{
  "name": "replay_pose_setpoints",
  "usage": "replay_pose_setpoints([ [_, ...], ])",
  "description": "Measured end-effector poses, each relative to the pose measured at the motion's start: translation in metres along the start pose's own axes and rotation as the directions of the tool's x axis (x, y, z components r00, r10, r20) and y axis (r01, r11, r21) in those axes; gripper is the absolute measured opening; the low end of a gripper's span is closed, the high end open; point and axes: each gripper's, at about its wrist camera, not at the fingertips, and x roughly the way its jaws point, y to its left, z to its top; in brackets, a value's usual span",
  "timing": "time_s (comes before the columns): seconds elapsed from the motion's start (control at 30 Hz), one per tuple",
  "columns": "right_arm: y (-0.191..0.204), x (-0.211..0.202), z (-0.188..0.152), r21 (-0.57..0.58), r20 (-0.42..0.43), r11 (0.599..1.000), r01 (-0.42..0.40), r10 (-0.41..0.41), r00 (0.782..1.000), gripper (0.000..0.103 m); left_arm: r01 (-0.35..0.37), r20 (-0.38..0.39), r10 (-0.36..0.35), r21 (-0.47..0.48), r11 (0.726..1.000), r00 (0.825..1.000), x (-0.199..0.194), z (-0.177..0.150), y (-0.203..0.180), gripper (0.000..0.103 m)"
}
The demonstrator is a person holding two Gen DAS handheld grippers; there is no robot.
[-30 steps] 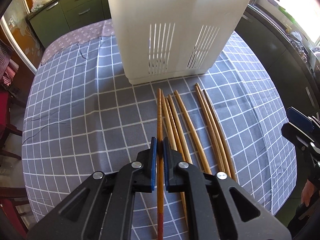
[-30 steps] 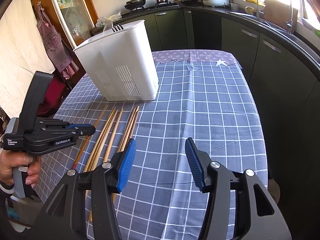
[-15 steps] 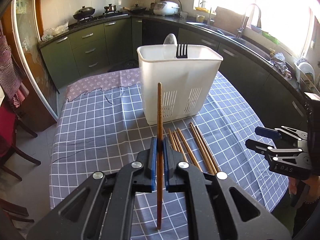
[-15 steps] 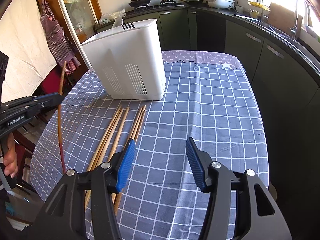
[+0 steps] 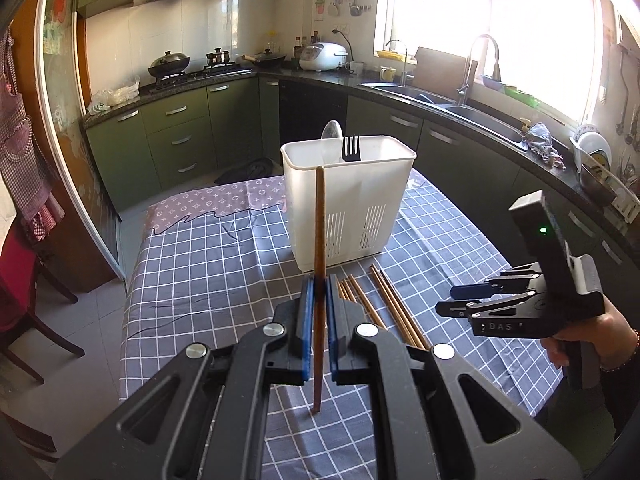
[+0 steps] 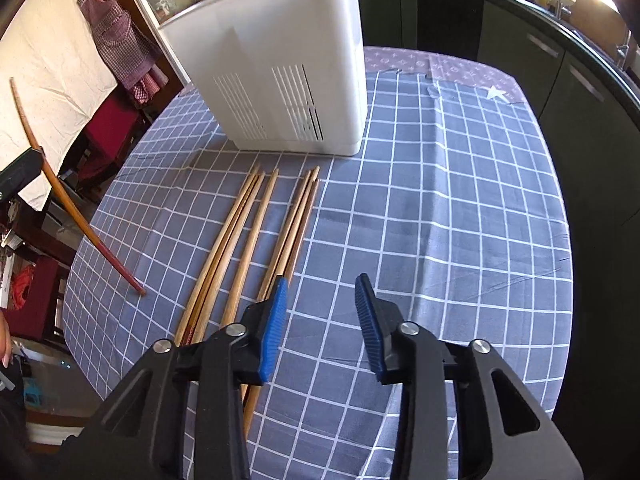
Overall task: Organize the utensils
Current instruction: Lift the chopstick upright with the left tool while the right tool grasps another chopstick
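My left gripper [image 5: 318,292] is shut on a brown chopstick [image 5: 319,240] and holds it upright, its lower tip near the tablecloth. The same chopstick [image 6: 64,196] shows at the left of the right wrist view. A white slotted utensil holder [image 5: 348,204] stands on the table behind it, with a black fork [image 5: 351,149] and a spoon [image 5: 331,132] inside. Several wooden chopsticks [image 6: 256,236] lie side by side before the holder [image 6: 280,68]. My right gripper [image 6: 320,312] is open and empty just above their near ends; it also shows in the left wrist view [image 5: 464,300].
A blue checked tablecloth [image 6: 440,220] covers the table. Red chairs [image 5: 24,292] stand at the left edge. Green kitchen cabinets [image 5: 180,136] and a sink counter [image 5: 460,108] run behind and to the right.
My left gripper has lifted the chopstick off the table and turned it upright, backing away from the holder. My right gripper has moved down and closer to the lying chopsticks.
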Motion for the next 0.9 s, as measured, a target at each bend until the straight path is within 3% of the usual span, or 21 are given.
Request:
replay_pose_setpoints([
  [0.13, 0.002, 0.019, 0.007, 0.018, -0.078, 0.999, -0.033, 0.034, 0.996, 0.020, -0.004, 0.010, 0.004, 0.004, 1.000, 1.000, -0.003, -0.001, 0.003, 0.006],
  [0.47, 0.013, 0.035, 0.020, 0.005, -0.138, 1.000, 0.002, -0.001, 0.990, 0.013, 0.003, 0.016, -0.004, 0.015, 1.000, 1.000, -0.008, -0.003, 0.003, 0.006],
  [0.9, 0.030, 0.048, 0.024, -0.028, -0.184, 0.999, 0.034, -0.039, 0.982, 0.012, 0.010, 0.018, -0.011, 0.021, 1.000, 1.000, -0.012, -0.002, 0.004, 0.006],
])
